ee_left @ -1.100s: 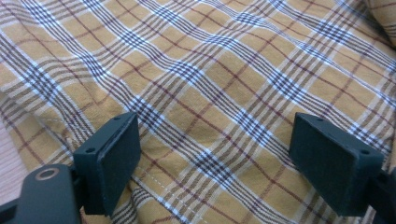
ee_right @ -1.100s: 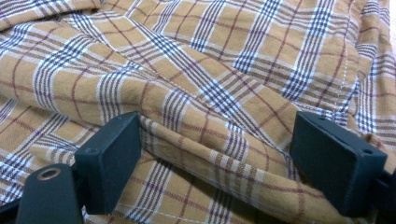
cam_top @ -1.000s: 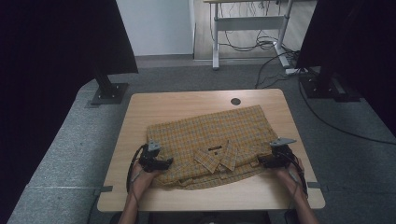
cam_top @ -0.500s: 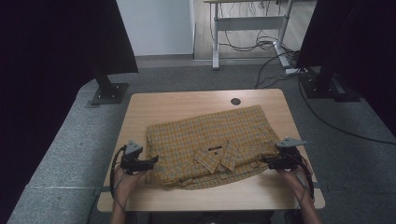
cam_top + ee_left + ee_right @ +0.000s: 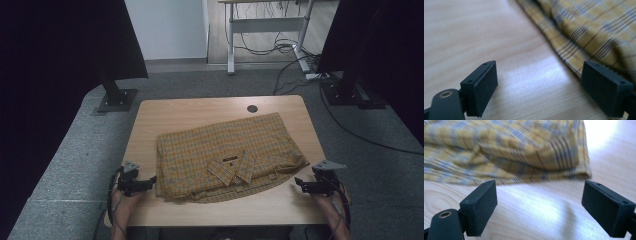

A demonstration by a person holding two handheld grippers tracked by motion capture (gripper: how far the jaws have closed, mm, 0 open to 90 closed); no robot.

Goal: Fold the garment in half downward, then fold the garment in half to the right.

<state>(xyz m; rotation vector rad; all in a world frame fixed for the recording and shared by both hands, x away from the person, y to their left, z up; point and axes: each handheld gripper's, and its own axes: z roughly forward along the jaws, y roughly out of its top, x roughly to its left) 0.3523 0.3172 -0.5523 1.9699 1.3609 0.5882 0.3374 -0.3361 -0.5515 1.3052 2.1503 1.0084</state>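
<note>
**Folded shirt lies between two empty grippers**

Your left hand-held gripper (image 5: 150,181) sits at the shirt's left edge, jaws apart and empty. Your right hand-held gripper (image 5: 299,183) sits off the shirt's right corner, jaws likewise apart, nothing between them. One folded yellow plaid shirt (image 5: 227,155) lies mid-worktop (image 5: 200,107), collar toward you. It looks light, soft and floppy, likely to sag and unfold when lifted; pinch through all layers at the folded side edges. Count: two grippers, one shirt, one worktop.

shirts: one yellow checked shirt (image 5: 227,157), folded | benches: one wooden bench (image 5: 200,107), one round hole (image 5: 252,108) in it | claws: two, left claw (image 5: 149,183), right claw (image 5: 299,184) | hands: two
</note>
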